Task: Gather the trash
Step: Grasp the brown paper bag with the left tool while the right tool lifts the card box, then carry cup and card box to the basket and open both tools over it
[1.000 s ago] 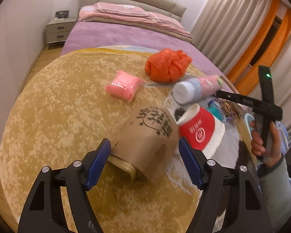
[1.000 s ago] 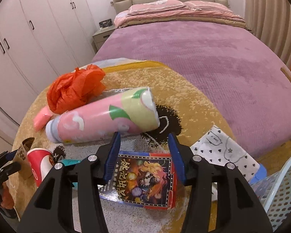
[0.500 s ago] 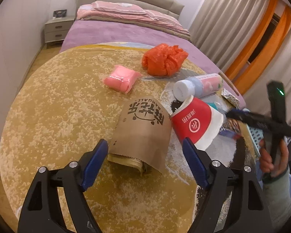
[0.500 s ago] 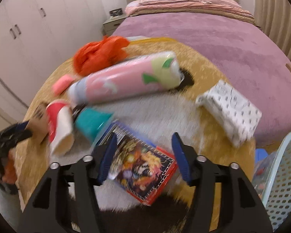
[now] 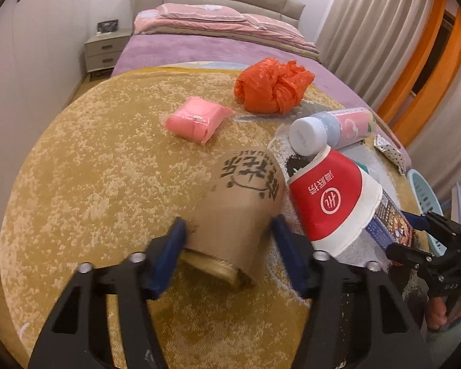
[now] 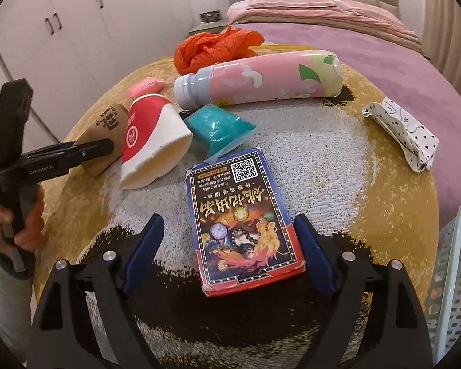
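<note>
My left gripper (image 5: 229, 235) had closed on the brown cup (image 5: 242, 209); my right gripper (image 6: 229, 236) stood wide open around the card box (image 6: 242, 230).

The left pads (image 5: 172, 246) pressed both sides of the cup, which lay on its side, its mouth partly hidden behind my fingers. The box lay flat between the right pads, touching neither. The red cup (image 5: 332, 203) covered part of the box from the left view, and the basket (image 6: 451, 276) was cut off at the right edge. Everything sat on a round gold rug (image 5: 92, 169) beside a purple bed (image 6: 384, 58), with white wardrobes (image 6: 76, 30) behind.
</note>
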`<state>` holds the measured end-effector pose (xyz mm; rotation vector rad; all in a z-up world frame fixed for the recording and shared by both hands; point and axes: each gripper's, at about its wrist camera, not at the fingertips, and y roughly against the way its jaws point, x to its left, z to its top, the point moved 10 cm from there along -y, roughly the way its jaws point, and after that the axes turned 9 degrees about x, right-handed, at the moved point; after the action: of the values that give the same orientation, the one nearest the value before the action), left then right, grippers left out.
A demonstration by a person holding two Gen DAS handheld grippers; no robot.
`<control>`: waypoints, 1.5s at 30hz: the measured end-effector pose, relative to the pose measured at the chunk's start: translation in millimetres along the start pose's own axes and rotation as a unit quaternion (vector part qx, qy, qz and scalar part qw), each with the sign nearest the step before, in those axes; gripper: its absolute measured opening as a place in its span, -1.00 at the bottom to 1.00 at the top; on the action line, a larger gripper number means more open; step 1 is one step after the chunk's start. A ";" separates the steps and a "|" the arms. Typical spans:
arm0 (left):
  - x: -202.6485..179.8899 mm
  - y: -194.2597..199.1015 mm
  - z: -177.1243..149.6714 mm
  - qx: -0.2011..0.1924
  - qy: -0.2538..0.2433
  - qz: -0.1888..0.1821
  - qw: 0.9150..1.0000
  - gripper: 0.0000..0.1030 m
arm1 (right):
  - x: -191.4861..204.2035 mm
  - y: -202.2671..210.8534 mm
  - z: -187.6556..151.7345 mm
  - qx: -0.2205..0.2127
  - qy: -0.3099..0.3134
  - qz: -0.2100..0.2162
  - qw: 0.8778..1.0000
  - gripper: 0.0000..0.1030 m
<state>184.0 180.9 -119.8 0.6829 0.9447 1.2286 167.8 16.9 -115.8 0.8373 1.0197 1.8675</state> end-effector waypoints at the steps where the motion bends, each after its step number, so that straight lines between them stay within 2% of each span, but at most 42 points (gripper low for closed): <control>1: -0.2 1.2 -0.3 -0.003 0.001 0.002 1.000 -0.09 | 0.5 -0.2 0.5 -0.002 -0.004 -0.004 1.000 0.62; 4: 0.4 8.0 -1.6 -0.014 0.010 0.000 1.000 -0.18 | -0.2 -0.8 3.1 -0.010 -0.024 -0.014 1.000 0.62; 8: 0.4 24.7 -1.6 -0.035 0.020 -0.004 0.999 -0.20 | -4.0 -0.7 5.1 -0.013 -0.033 -0.032 0.999 0.60; 11: -3.7 34.1 -1.5 -0.043 0.017 -0.005 0.999 -0.20 | -4.7 -5.2 8.9 -0.012 -0.023 -0.062 0.998 0.30; 12: -7.0 37.9 -1.6 -0.047 0.015 -0.006 0.999 -0.20 | -5.1 -3.9 7.6 -0.013 -0.019 -0.069 0.997 0.27; 17: -31.0 48.9 -0.3 -0.058 -0.001 -0.022 0.998 -0.20 | -7.6 8.7 -3.6 -0.019 -0.024 -0.059 0.998 0.20; 23: -79.7 56.9 5.3 -0.067 -0.034 -0.057 0.996 -0.20 | -21.5 49.9 -12.2 -0.059 -0.046 -0.048 0.996 0.19; 32: -179.8 50.0 12.5 -0.068 -0.102 -0.111 0.986 -0.20 | -104.5 110.0 -26.2 -0.113 -0.135 -0.062 0.982 0.19; 40: -281.4 27.8 16.3 -0.050 -0.165 -0.153 0.973 -0.20 | -199.7 156.0 -62.3 -0.145 -0.235 -0.100 0.956 0.19; 45: -346.0 1.5 15.0 -0.021 -0.190 -0.185 0.964 -0.20 | -248.9 168.5 -90.3 -0.150 -0.290 -0.114 0.938 0.19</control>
<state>175.8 -154.4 -33.6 0.6448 0.6830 0.7503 142.5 -288.4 -47.6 0.9567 0.4258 1.4017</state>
